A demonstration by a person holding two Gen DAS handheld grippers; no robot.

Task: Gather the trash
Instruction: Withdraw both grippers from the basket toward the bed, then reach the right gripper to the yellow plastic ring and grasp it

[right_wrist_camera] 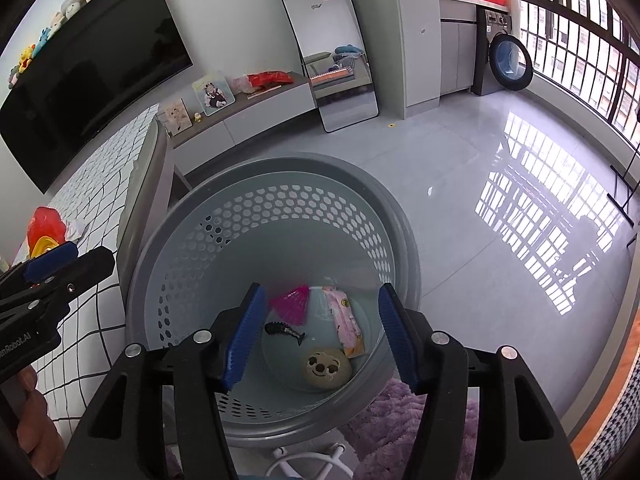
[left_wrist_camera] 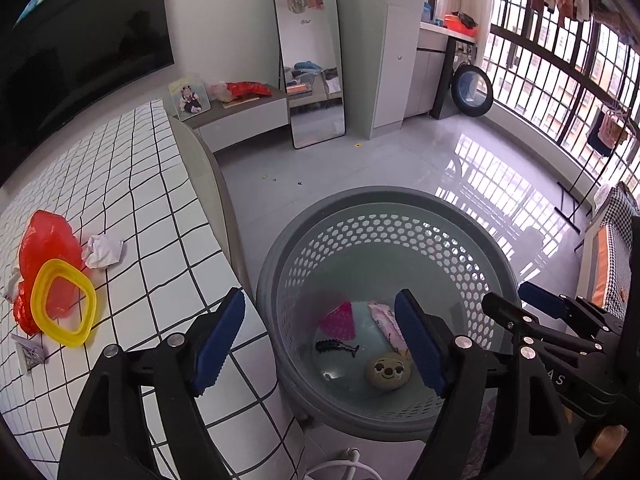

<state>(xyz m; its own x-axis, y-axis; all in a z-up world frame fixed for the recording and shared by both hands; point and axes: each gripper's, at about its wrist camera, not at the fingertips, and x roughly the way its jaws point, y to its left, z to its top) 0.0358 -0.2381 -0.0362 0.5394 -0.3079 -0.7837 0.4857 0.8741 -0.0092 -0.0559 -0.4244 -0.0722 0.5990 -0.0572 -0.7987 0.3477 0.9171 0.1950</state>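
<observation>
A: Item one, the trash already collected?

B: Four pieces on the floor of the grey perforated basket (right_wrist_camera: 276, 208): a pink fan-shaped piece (right_wrist_camera: 291, 307), a pink-and-white wrapper (right_wrist_camera: 347, 326), a small black fish-like figure (right_wrist_camera: 283, 330), and a round beige cushion with a face (right_wrist_camera: 327, 366). The figure lies between the fan and the cushion; the wrapper is beside them on the right.

A: Item two, trash outstanding?

B: On the white grid-patterned cloth (left_wrist_camera: 160, 216) left of the basket: a red plastic bag (left_wrist_camera: 44, 248), a yellow ring (left_wrist_camera: 64, 302) lying over its lower part, a crumpled white paper (left_wrist_camera: 102, 251) just beside the bag, and a small grey paper scrap (left_wrist_camera: 30, 352) near the ring.

A: The surroundings?

B: A glossy grey tiled floor (right_wrist_camera: 480, 152) with window light on it, a dark television (right_wrist_camera: 92, 72) on the wall (plush toys lined along its top), a leaning mirror (right_wrist_camera: 332, 48), a low cabinet (right_wrist_camera: 256, 112) bearing framed photos, a washing machine (right_wrist_camera: 508, 60), barred windows, and a purple rug (right_wrist_camera: 404, 432) at the basket's near side.

A: The tools?

B: The left gripper (left_wrist_camera: 320, 336) points steeply down at the basket's left edge, jaws wide apart, nothing between them. The right gripper (right_wrist_camera: 322, 336) points down over the basket's interior, jaws parted, also empty. Neither touches the basket.
</observation>
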